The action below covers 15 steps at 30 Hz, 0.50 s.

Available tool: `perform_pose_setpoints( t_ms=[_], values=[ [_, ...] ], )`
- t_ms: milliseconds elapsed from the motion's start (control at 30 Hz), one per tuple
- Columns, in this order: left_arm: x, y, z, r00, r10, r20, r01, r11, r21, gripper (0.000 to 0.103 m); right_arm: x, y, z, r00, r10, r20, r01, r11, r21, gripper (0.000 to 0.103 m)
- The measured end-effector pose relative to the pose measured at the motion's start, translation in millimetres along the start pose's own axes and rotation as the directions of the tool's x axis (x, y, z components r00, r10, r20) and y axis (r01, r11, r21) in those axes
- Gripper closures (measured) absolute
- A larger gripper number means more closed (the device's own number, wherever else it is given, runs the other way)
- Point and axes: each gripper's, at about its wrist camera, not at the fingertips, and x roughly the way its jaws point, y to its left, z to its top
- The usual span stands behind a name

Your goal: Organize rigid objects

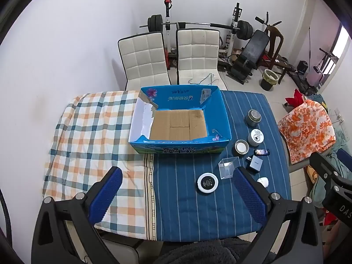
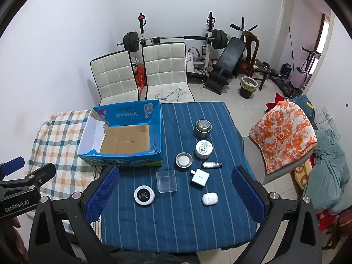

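An open blue cardboard box (image 1: 224, 121) (image 2: 157, 129) with a bare brown floor stands on the table. To its right on the blue striped cloth lie several small items: a round white-rimmed black disc (image 1: 208, 184) (image 2: 144, 195), a clear plastic cube (image 1: 228, 167) (image 2: 166, 180), a white charger (image 1: 255, 164) (image 2: 199, 178), a white earbud case (image 1: 263, 181) (image 2: 209, 198), a lighter (image 2: 211, 165), a tin lid (image 2: 184, 159), a white jar (image 2: 204, 149) and a metal tin (image 2: 202, 128). My left gripper (image 1: 178, 194) and right gripper (image 2: 176, 194) are open, empty, above the table's near edge.
A checked cloth (image 1: 92, 136) covers the table's left half. Two white chairs (image 1: 167, 57) stand behind the table. A chair with orange floral fabric (image 2: 286, 132) stands at the right. Gym equipment (image 2: 220, 50) and a bin (image 2: 248, 87) are at the back.
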Motion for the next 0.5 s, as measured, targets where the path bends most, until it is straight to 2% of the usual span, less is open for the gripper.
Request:
perform_pose_setpoints(
  t_ms=[500],
  values=[
    [-2.0, 1.4, 1.8, 1.000, -0.006, 0.003, 0.006, 1.000, -0.008, 0.000, 7.4, 7.2, 3.0, 1.000, -0.012, 0.009, 0.012, 1.000, -0.016, 0.000]
  ],
)
